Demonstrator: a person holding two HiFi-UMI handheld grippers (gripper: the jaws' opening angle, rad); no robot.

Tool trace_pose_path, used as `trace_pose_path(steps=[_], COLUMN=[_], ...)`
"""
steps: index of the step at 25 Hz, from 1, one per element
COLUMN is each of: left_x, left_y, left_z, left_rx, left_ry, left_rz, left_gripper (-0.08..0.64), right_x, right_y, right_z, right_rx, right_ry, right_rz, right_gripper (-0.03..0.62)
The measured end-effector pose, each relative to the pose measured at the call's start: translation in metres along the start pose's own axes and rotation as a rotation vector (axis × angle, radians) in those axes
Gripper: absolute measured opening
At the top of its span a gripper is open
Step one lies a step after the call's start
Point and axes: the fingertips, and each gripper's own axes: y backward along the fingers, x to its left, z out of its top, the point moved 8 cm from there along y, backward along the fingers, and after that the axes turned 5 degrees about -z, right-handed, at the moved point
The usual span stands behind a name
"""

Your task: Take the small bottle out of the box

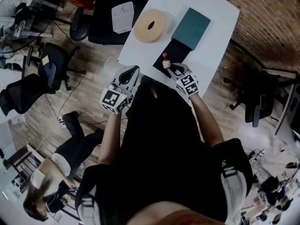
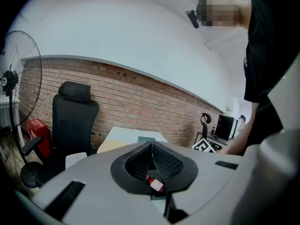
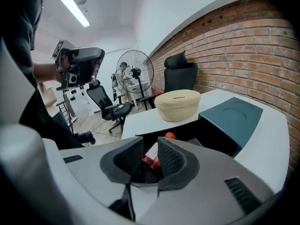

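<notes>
Bottle [image 1: 165, 60] leans cap-up in the near end of the black box [image 1: 180, 48], between the half-open jaws of the right gripper [image 1: 173, 69], whose pads press on nothing, while the shut, empty left gripper [image 1: 133, 71] hangs well apart.

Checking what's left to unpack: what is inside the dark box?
A bottle with a red cap, between the right gripper's open jaws. The part of the box floor under that gripper is covered.

Matt box [image 1: 174, 53], smooth table [image 1: 216, 14]
</notes>
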Motion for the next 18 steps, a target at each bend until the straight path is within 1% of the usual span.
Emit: trace_pose_path(steps=[4,10,13,18], left_x=[0.011,0.034,0.042,0.050], left_y=[-0.005,-0.019,-0.023,-0.022], left_z=[0.005,0.012,0.017,0.018], left_rx=[-0.007,0.004,0.005,0.018], left_ry=[-0.002,-0.025,-0.040,-0.045], left_rz=[-0.046,-0.118,-0.152,-0.182], left_gripper=[0.021,0.021,0.021,0.021], right_x=[0.006,0.012,0.013,0.013], right_y=[-0.003,-0.010,-0.018,-0.029], right_z=[-0.001,0.001,-0.003,-0.005], right_rx=[0.008,-0.002,0.012,0.019], right_ry=[-0.027,-0.105,-0.119,-0.160], right_rz=[-0.031,-0.087,-0.120,-0.184], right_gripper=[0.107,0.154,0.169,0.187])
